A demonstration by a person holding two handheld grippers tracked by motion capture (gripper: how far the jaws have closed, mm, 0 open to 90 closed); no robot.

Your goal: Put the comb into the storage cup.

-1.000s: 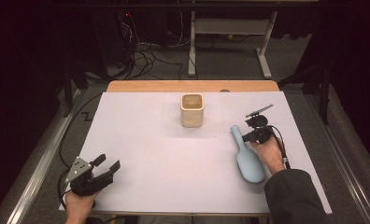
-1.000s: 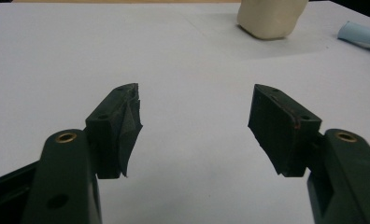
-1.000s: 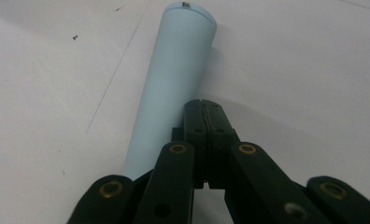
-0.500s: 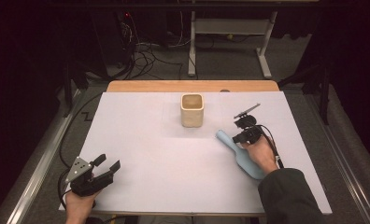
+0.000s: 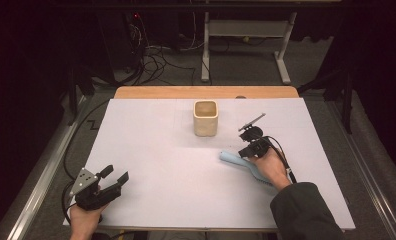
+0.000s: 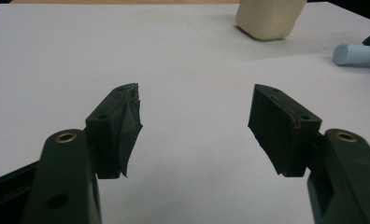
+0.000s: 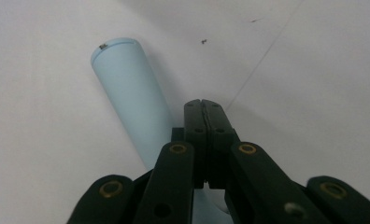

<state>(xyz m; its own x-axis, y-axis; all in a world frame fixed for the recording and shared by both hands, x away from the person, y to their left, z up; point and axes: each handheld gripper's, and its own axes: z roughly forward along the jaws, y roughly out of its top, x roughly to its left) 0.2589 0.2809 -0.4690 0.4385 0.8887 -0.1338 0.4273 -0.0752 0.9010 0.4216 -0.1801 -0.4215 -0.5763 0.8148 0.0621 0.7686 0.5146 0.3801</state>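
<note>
Right gripper (image 7: 202, 105) has its jaws pressed together with nothing between them; I see its closed tips resting over the light blue handle (image 7: 131, 98), which lies flat on the white table (image 5: 156, 150) and passes beneath the gripper. From the high view, my right hand (image 5: 268, 165) sits right of centre, near the cream cup (image 5: 206, 118). Left gripper (image 6: 192, 126) hangs at the near left corner, jaws spread wide, empty.
</note>
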